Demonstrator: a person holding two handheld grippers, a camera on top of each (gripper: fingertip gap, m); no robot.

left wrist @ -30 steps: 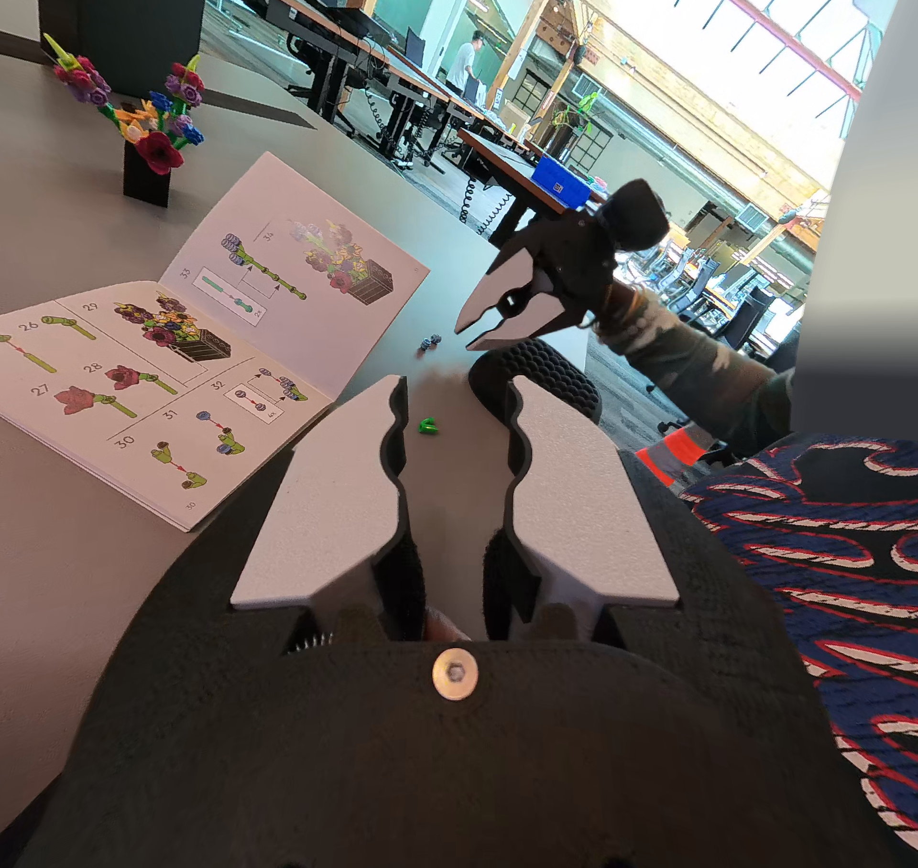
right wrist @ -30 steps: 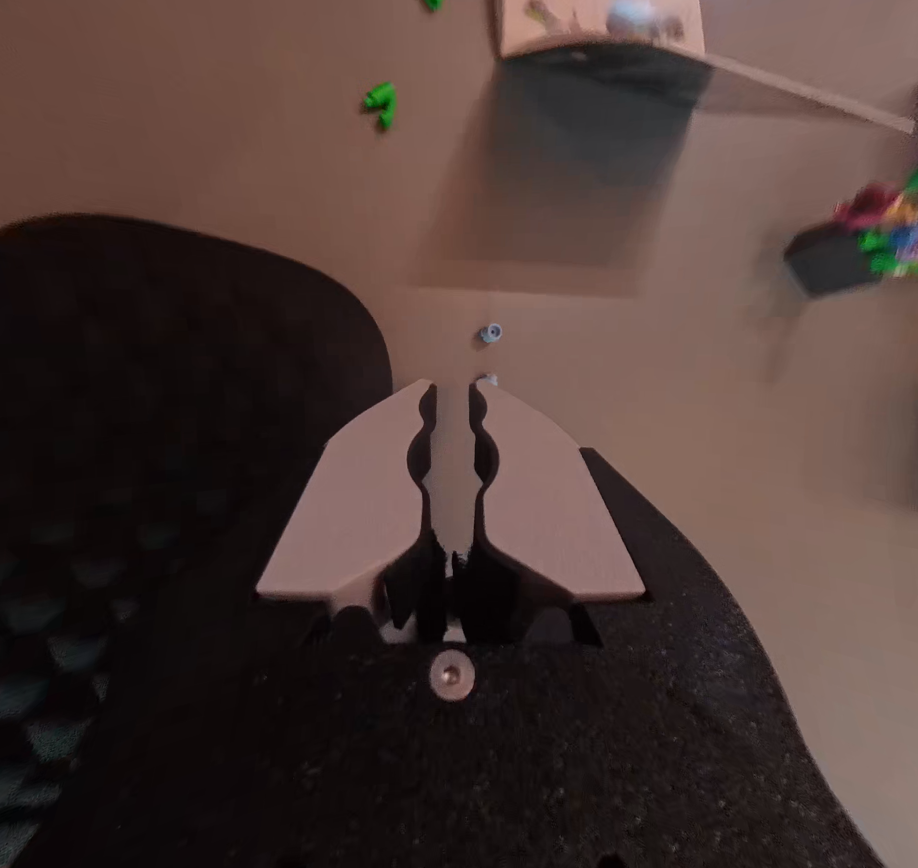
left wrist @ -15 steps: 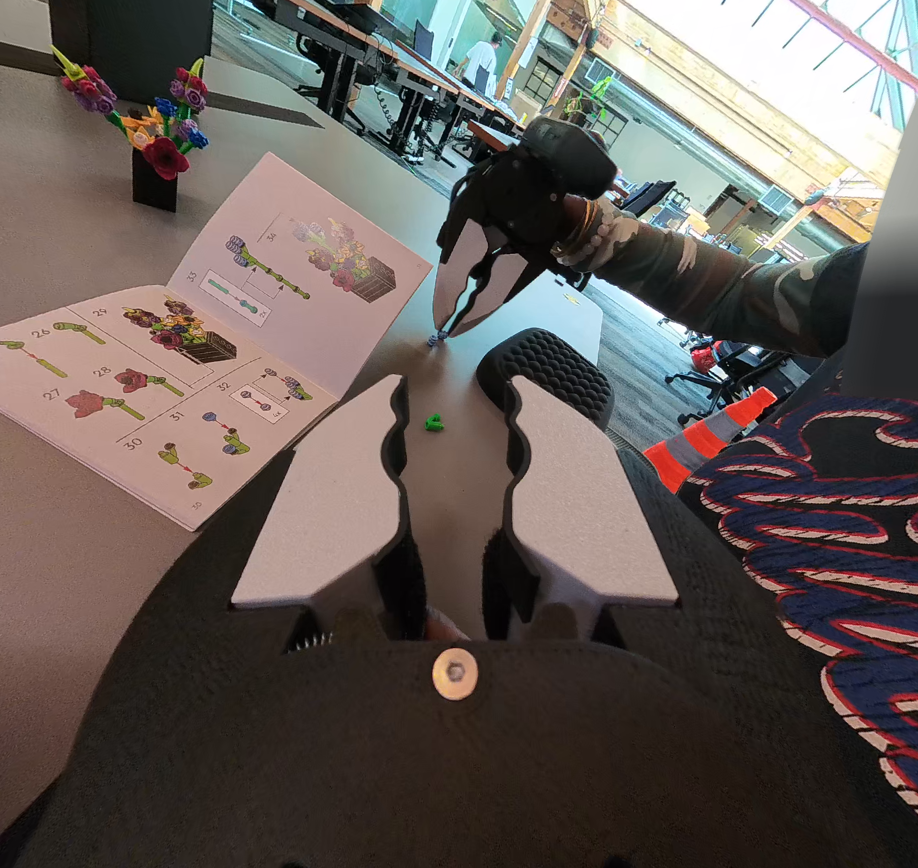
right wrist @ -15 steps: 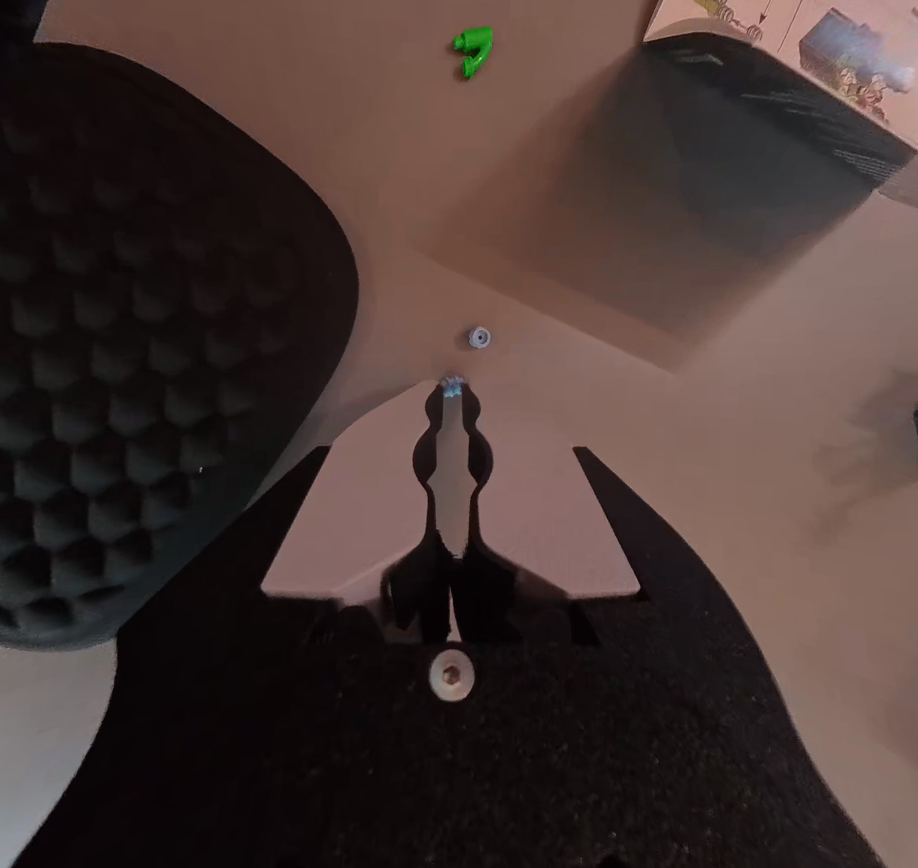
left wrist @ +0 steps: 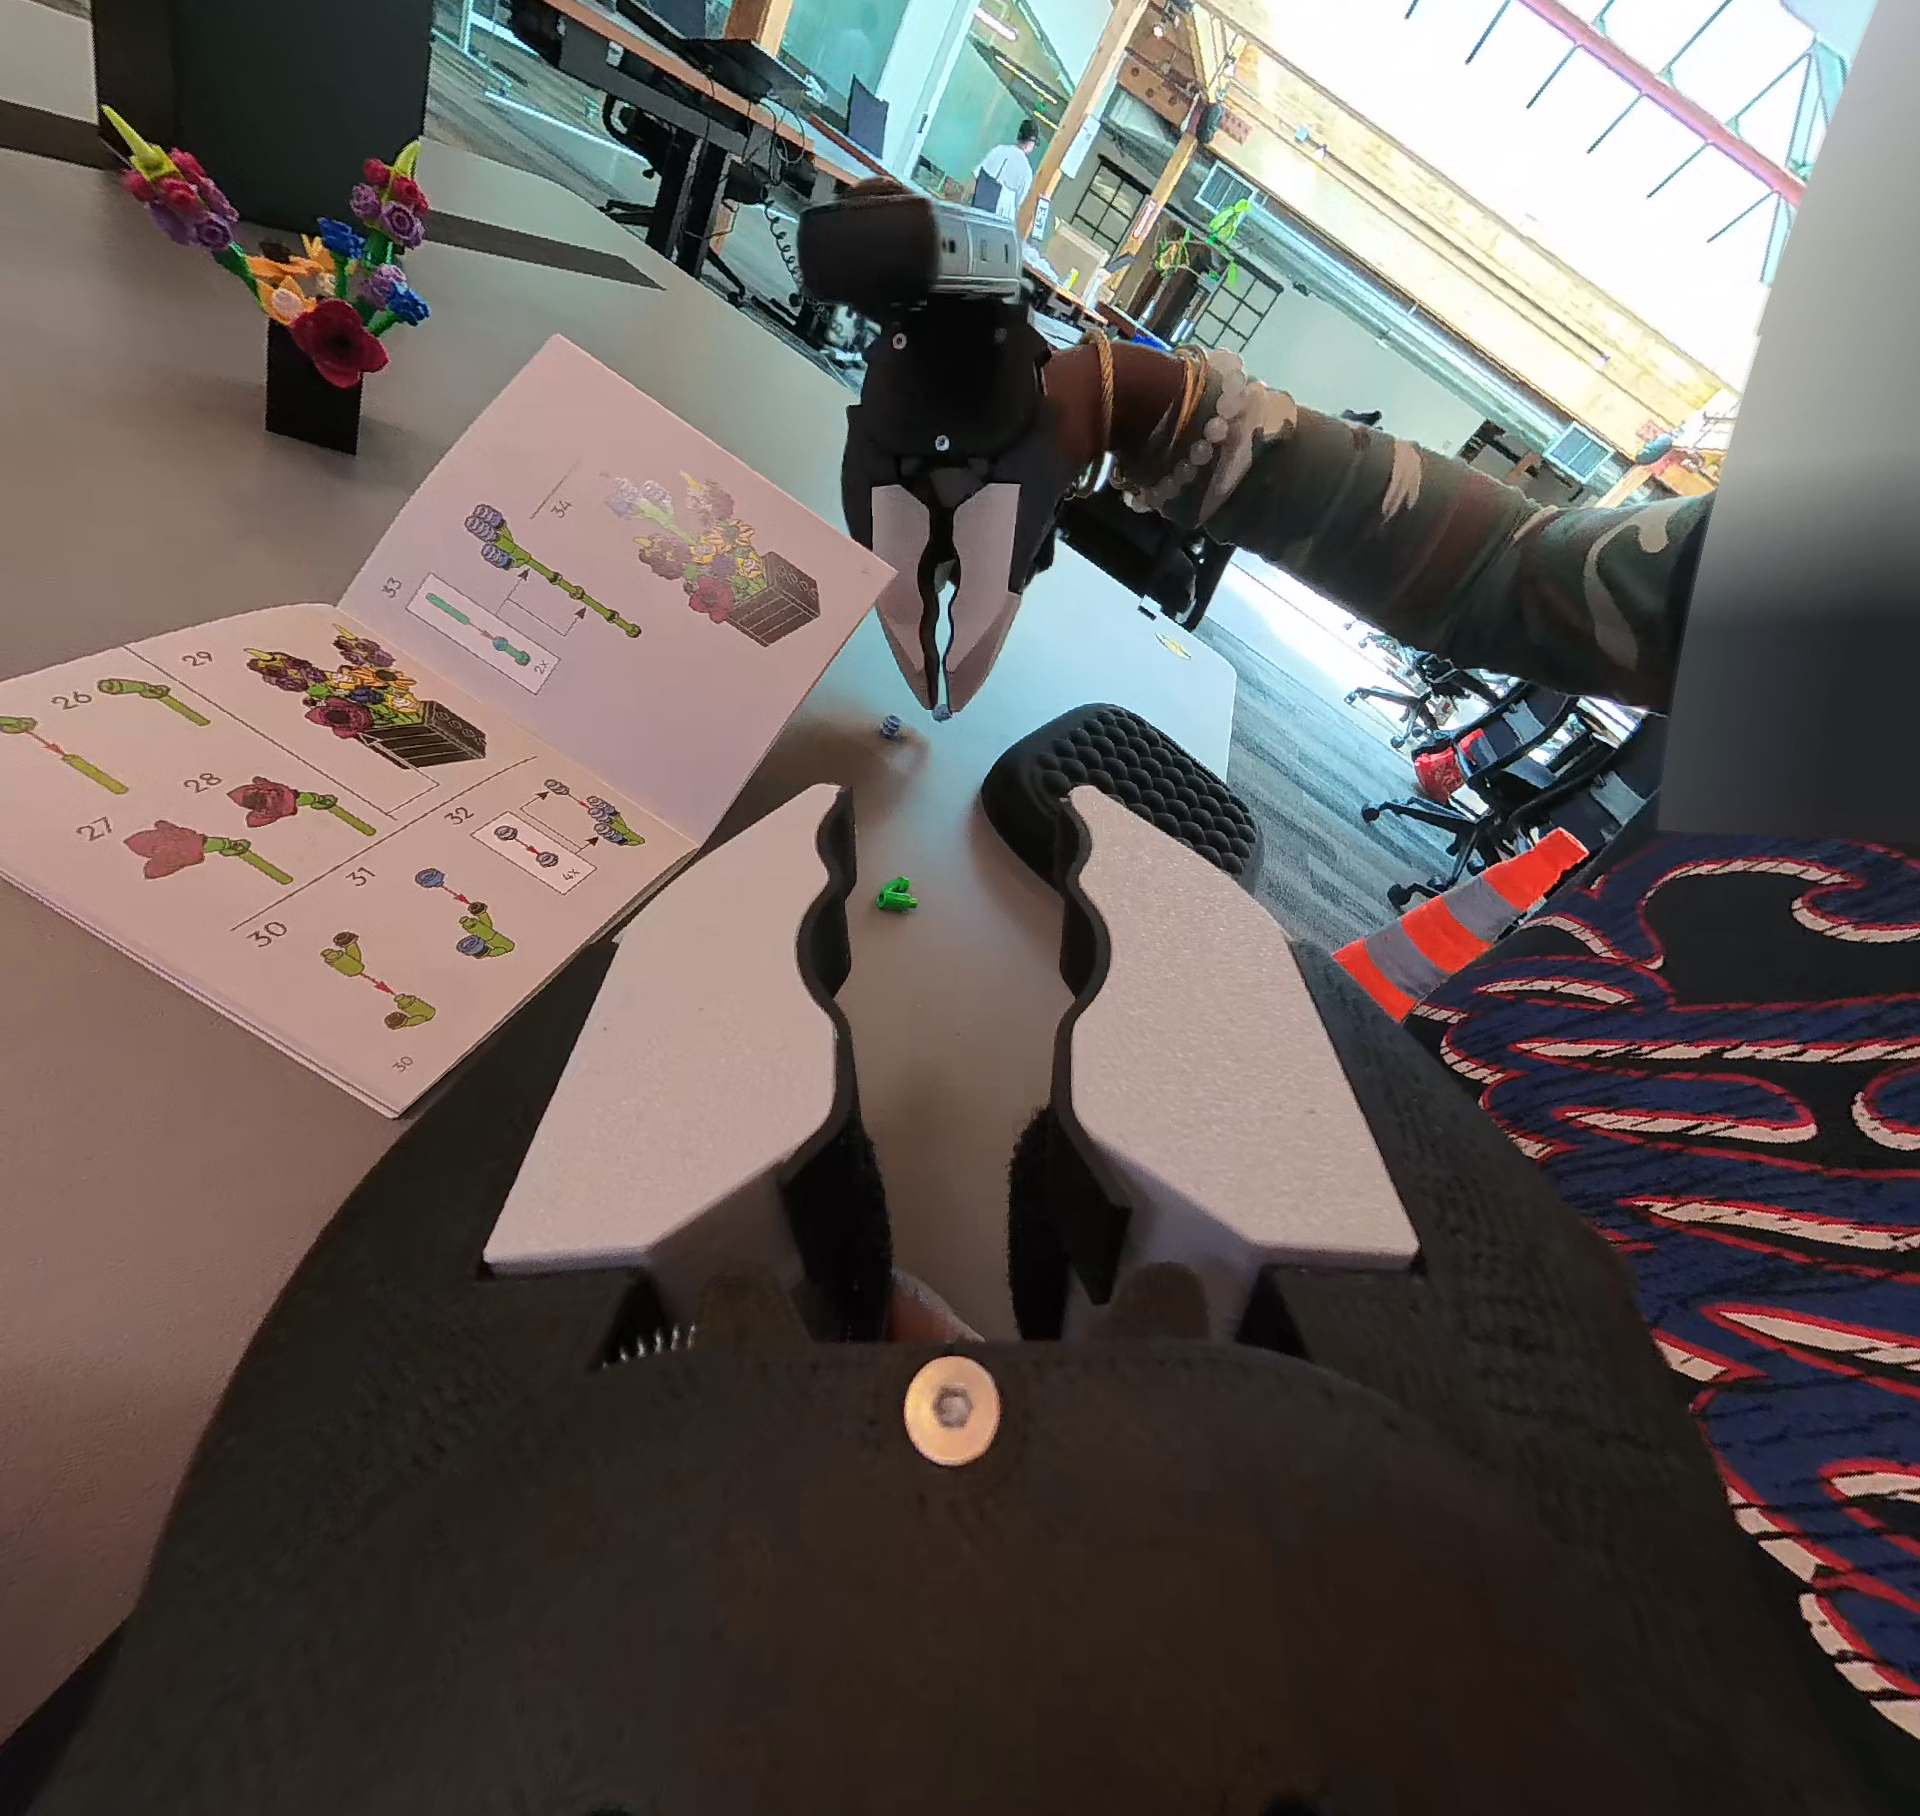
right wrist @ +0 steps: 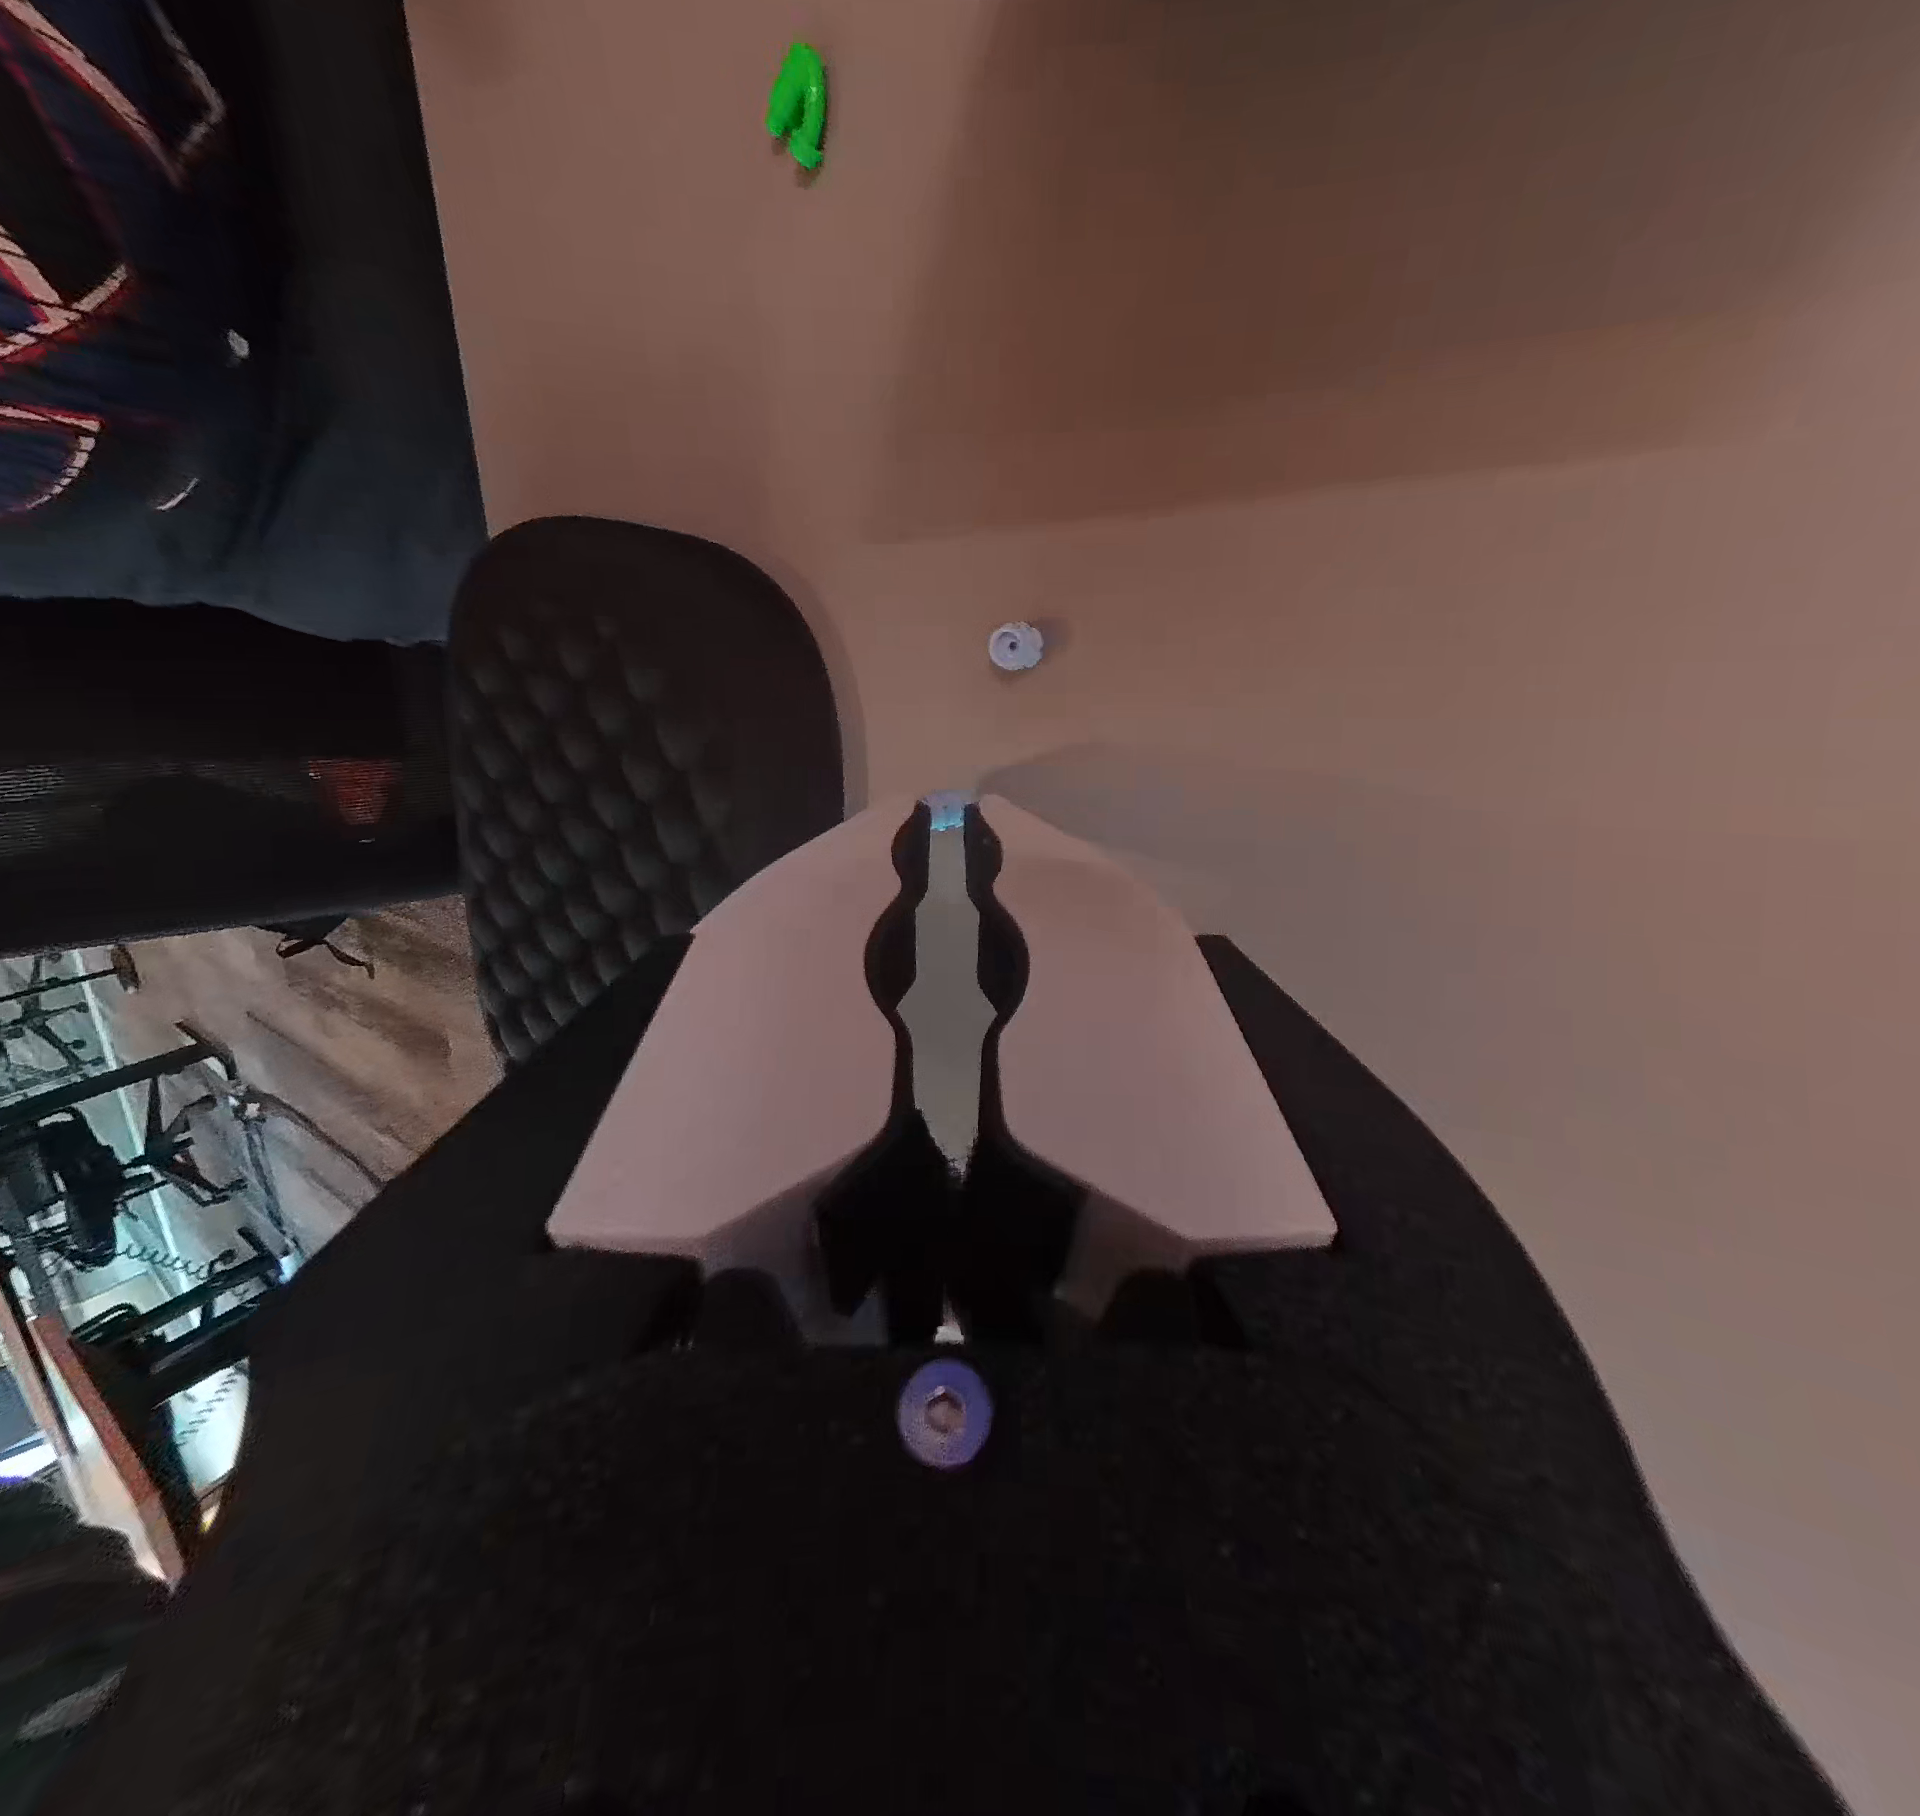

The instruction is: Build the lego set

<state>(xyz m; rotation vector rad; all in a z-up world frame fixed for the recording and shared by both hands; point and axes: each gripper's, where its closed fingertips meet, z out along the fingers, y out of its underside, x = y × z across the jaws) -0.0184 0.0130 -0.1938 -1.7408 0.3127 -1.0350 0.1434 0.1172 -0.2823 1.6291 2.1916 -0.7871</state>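
Note:
My right gripper [right wrist: 945, 810] is shut on a small pale blue round lego piece [right wrist: 947, 814] at its fingertips, just above the table. It also shows in the left wrist view [left wrist: 941, 704], pointing straight down. A second pale blue round piece [right wrist: 1015, 646] lies on the table close beyond it, also seen in the left wrist view [left wrist: 889, 725]. A small green lego piece [left wrist: 895, 896] lies on the table between and ahead of my left gripper's fingers, and shows in the right wrist view [right wrist: 798, 104]. My left gripper [left wrist: 951, 810] is open and empty, low over the table.
An open instruction booklet [left wrist: 416, 727] lies left of the grippers. A built lego flower bouquet [left wrist: 312, 312] in a black base stands at the far left. A black chair back [left wrist: 1132, 779] rises at the table edge on the right. The person's patterned clothing [left wrist: 1714, 1091] is at the right. About 20 cm separates my left fingertips from my right.
My right gripper came down onto the table, closed on one pale blue piece and turned to point straight down. My left gripper stayed open and hardly moved.

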